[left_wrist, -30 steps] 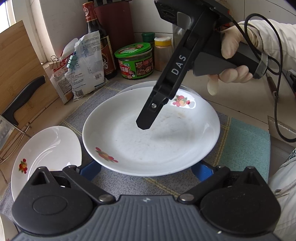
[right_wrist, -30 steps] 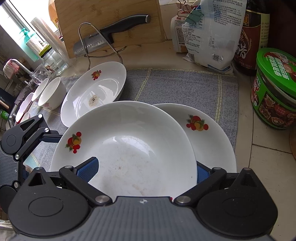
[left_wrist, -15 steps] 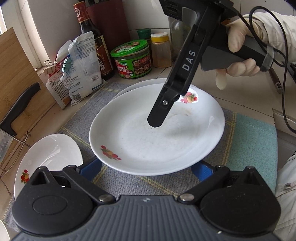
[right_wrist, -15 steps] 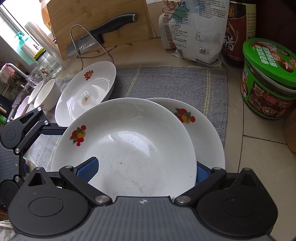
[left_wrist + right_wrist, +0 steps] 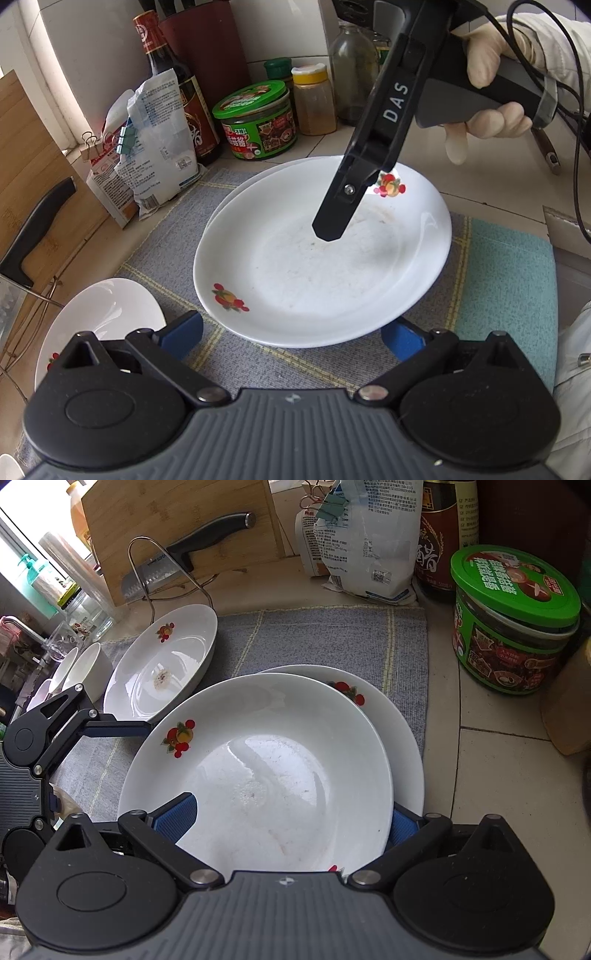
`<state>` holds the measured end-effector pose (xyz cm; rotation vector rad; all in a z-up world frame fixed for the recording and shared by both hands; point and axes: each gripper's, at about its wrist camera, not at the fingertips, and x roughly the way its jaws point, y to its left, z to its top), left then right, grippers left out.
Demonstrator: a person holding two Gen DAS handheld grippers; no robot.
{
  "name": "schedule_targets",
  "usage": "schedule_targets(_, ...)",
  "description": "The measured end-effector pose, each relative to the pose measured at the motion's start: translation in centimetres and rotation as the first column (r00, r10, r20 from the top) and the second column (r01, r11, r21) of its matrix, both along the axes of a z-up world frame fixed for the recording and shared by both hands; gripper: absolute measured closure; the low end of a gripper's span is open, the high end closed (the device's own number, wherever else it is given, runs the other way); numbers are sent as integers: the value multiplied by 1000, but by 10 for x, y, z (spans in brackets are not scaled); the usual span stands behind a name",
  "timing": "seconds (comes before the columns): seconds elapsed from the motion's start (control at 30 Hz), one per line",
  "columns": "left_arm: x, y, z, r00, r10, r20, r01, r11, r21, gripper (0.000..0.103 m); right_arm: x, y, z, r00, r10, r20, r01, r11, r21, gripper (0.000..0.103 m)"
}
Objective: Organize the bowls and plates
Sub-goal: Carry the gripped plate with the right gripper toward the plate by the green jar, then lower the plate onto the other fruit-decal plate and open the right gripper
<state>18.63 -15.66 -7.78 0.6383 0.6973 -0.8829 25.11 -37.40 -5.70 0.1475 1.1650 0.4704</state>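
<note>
Counter [image 5: 498,760]: tiled, carrying all items.
Mat [image 5: 325,638]: grey, ahead of both grippers.
Top plate [image 5: 258,768]: white, fruit motif, between the spread fingers of the right gripper [image 5: 284,819], overlapping a lower plate [image 5: 399,720]; whether it is gripped cannot be told.
Third plate [image 5: 162,661]: ahead-left of the right gripper.
Left gripper [image 5: 291,332]: jaws wide open, holding nothing, plate rim just ahead.
Green-lidded jar [image 5: 513,620]: ahead-right.
Bowls [image 5: 85,664]: far left.
</note>
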Motion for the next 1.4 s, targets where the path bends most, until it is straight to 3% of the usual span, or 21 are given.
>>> schedule_targets(0.87,-16,12,10,999,38,17,-36,996,-83,1,-19,2,17,998,-62,33,65,994,-86,0)
schedule_targets(1.2,-25,26,17,994,105,5,-104,986,-129,1,-27,7,17,996,-68,56,77,981,-176,0)
schedule_targets(1.4,-29,36,24,985,170,6,-167,972,-165,1,-37,9,25,992,-37,124,62,977,-204,0)
